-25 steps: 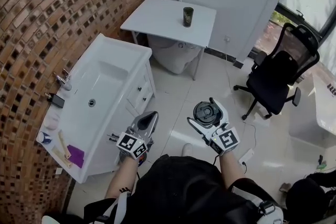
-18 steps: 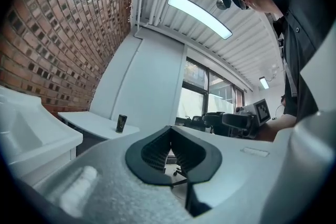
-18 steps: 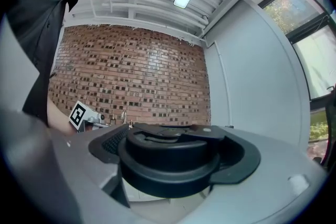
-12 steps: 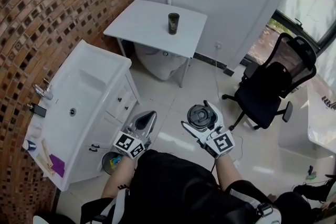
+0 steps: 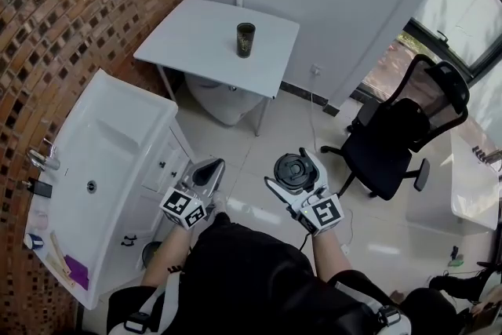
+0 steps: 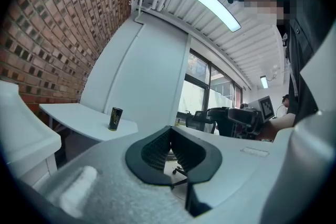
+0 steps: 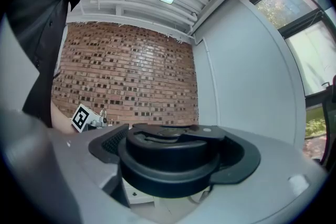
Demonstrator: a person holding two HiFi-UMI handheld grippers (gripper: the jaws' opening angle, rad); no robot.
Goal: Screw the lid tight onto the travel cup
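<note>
The dark travel cup (image 5: 245, 39) stands upright near the middle of the white table (image 5: 196, 35), far ahead of both grippers; it also shows small in the left gripper view (image 6: 115, 118). My right gripper (image 5: 296, 173) is shut on the round black lid (image 5: 292, 168), held flat between its pads, and the lid (image 7: 170, 157) fills the right gripper view. My left gripper (image 5: 205, 172) is shut with nothing in it; its black pads (image 6: 157, 149) meet. Both grippers hang in the air above the floor, roughly level with each other.
A white washbasin cabinet (image 5: 86, 192) stands at the left against the brick wall (image 5: 78, 4). A black office chair (image 5: 396, 141) stands at the right. A white bowl-shaped fixture (image 5: 216, 102) sits under the table. Another white tabletop (image 5: 474, 184) lies at the far right.
The view has shifted: table and cup now sit further left and lower in the picture, and the washbasin has slid down-left. Both grippers keep their hold and their spacing.
</note>
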